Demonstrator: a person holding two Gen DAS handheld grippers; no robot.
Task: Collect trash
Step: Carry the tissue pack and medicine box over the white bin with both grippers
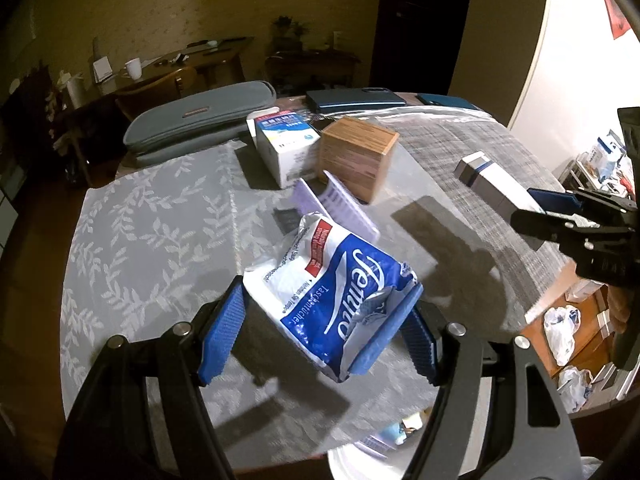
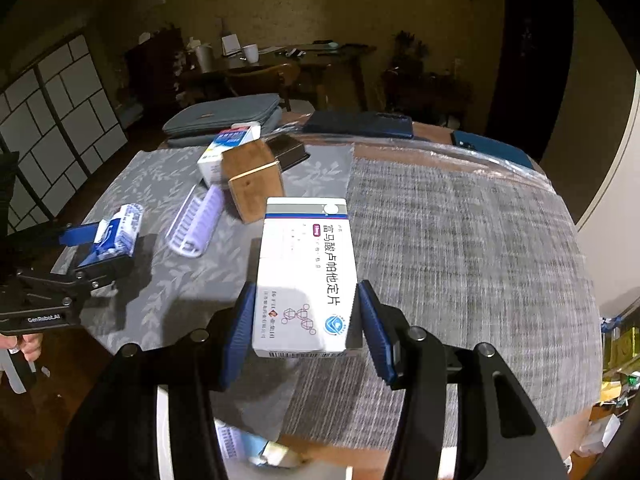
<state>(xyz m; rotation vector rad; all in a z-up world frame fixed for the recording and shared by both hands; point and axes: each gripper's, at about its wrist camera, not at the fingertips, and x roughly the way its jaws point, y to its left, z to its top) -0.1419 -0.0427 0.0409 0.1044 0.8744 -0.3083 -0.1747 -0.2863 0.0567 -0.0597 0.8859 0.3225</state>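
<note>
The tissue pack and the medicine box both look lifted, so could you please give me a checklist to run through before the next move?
1. Left gripper holds the tissue pack: ok, pads press both sides.
2. Tissue pack off the table: ok, its shadow lies below it.
3. Right gripper holds the medicine box: ok, fingers flank its near end.
4. Box grip secure: cannot tell, most of the box sticks out forward.
5. White bin below the grippers: ok, its rim and some trash inside show.
6. Purple comb and wooden box clear of both loads: ok.
</note>
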